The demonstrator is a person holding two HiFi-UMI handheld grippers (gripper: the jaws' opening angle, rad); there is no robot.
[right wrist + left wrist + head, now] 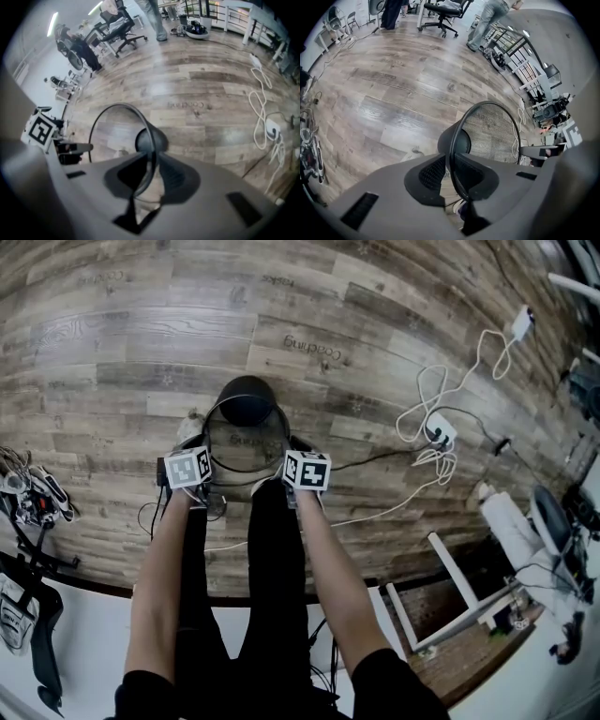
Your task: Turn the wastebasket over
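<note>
Wastebasket [246, 401] of black wire mesh, tipped over the plank floor [112, 381] just ahead of me: its mouth faces up toward me and its solid dark base points away. Whether it bears on the boards or hangs clear of them I cannot tell from the head view.

My left gripper [451, 173] straddles the rim [450, 140] on one side of the mouth and my right gripper [151, 174] straddles it on the opposite side, both pointing steeply down. Neither pair of fingers is clamped. In the left gripper view the wire lies close against one pad, with floor showing past the other. In the right gripper view the wire runs loose between the pads.

I read this as a slack moment partway through the turn — the basket is off upright but far from inverted. The next move calls for both pairs of fingers to close on the wire at the same time. Both hands must then carry the rim forward and down while the base swings up and over, so that the mouth ends flat on the floor. The wire is thin and round, so an uneven grip would likely let the basket spin between the pads or slip out on one side.
</note>
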